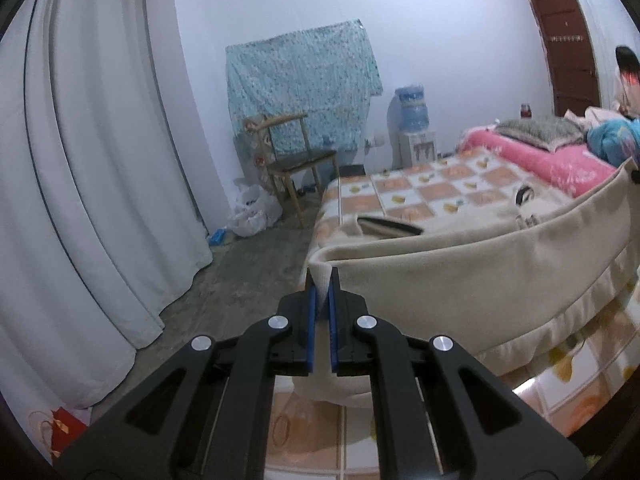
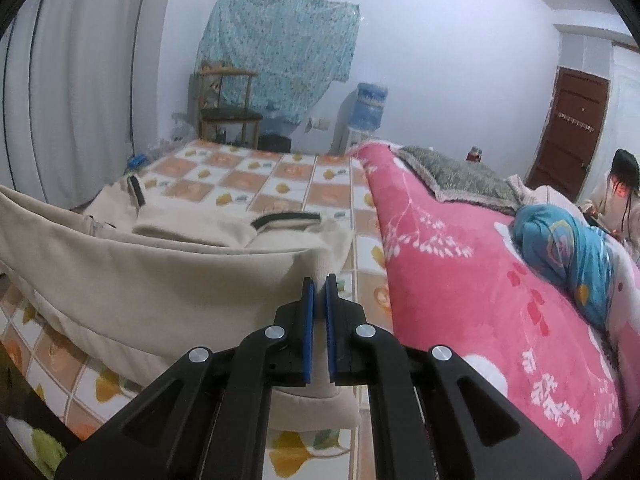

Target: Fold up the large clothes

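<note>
Bed (image 1: 424,184): it carries everything; its checked sheet runs to the near edge under me.
Blanket (image 2: 460,288): pink, along the right side of the bed, close beside my right gripper; the lifted cloth could drag on it.
Garment (image 1: 460,276): beige, its hem lifted off the near edge of the bed, the rest lying on the sheet toward the far edge.
Sag: the hem hangs low between my two grips; I think it can fold crooked if I move my hands unevenly.
Left gripper (image 1: 322,280): closed on the left hem corner.
Right gripper (image 2: 319,282): closed on the right hem corner; only a small pinch, so it may slip.
</note>
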A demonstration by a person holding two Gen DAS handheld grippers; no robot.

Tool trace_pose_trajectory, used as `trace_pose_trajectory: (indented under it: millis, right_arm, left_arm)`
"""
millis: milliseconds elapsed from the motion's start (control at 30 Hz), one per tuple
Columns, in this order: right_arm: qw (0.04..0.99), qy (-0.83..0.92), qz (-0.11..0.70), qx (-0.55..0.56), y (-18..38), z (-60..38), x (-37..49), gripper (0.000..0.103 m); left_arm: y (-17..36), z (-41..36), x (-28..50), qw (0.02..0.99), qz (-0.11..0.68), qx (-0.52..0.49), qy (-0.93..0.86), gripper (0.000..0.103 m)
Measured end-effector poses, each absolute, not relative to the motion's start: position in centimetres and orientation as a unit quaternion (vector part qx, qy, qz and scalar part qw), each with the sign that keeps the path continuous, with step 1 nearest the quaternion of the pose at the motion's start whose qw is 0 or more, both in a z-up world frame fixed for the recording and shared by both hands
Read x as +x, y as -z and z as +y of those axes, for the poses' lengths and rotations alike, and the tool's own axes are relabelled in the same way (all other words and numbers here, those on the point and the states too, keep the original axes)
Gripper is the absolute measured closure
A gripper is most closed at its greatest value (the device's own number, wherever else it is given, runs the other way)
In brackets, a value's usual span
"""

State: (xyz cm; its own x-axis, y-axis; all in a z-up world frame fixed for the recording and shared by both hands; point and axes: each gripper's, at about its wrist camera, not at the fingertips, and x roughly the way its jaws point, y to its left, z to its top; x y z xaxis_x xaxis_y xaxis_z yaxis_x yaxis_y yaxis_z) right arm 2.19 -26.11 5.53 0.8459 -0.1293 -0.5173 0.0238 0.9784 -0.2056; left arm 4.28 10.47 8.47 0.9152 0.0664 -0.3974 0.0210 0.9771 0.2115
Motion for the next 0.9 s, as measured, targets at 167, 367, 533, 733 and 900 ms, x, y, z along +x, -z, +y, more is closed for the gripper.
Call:
trace_pose_trajectory:
  millis: [167, 367, 533, 733, 900]
  right_arm:
    - [0.962, 0.039, 0.250, -0.103, -7.2, -26.3, 4.1, 0.097]
    - [0.966, 0.030, 0.233, -0.105, -9.3, -26.9, 9.3, 0.097]
    - [0.965, 0.021, 0.243, -0.096, -9.9, -27.6, 15.9, 0.097]
    - [0.948, 0.018, 0.305, -0.087, -5.8, -28.4, 25.4, 0.097]
    - [0.909, 0.030, 0.411, -0.064, 1.5, -30.3, 31.7, 0.088]
  left_arm:
    - [-9.8, 10.7, 6.7, 0.976, 0.194, 0.099, -0.006, 0.098]
    - [-11.9, 10.6, 12.2, 0.978, 0.181, 0.104, -0.001, 0.098]
    - [-11.8, 10.8, 20.1, 0.973, 0.216, 0.084, 0.010, 0.098]
    - [-6.7, 10.6, 31.6, 0.944, 0.324, 0.059, 0.022, 0.098]
    - [0.8, 11.2, 37.8, 0.898, 0.438, 0.027, 0.018, 0.084]
